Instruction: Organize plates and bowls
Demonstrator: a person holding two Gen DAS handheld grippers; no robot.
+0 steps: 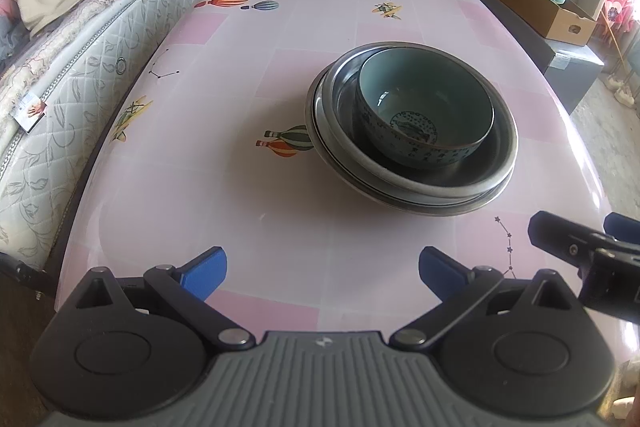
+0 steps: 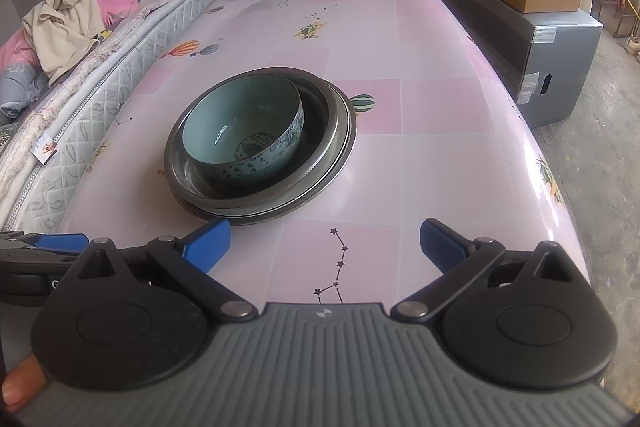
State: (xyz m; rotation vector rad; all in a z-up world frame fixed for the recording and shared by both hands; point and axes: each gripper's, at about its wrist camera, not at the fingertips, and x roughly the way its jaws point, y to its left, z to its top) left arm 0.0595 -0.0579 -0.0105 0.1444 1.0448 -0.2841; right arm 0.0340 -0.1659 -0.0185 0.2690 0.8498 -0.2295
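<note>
Teal bowl (image 1: 424, 107) on stacked plates (image 1: 412, 195), ahead of both grippers' fingers (image 1: 204, 273), spread, empty

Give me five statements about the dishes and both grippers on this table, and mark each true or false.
1. The green bowl sits inside the metal plates. True.
2. The left gripper grips the bowl. False: it is open and holds nothing.
3. The right gripper is open. True.
4. The bowl lies upside down. False: it is upright.
5. The stack rests on the mattress. False: it rests on the pink tablecloth.
</note>
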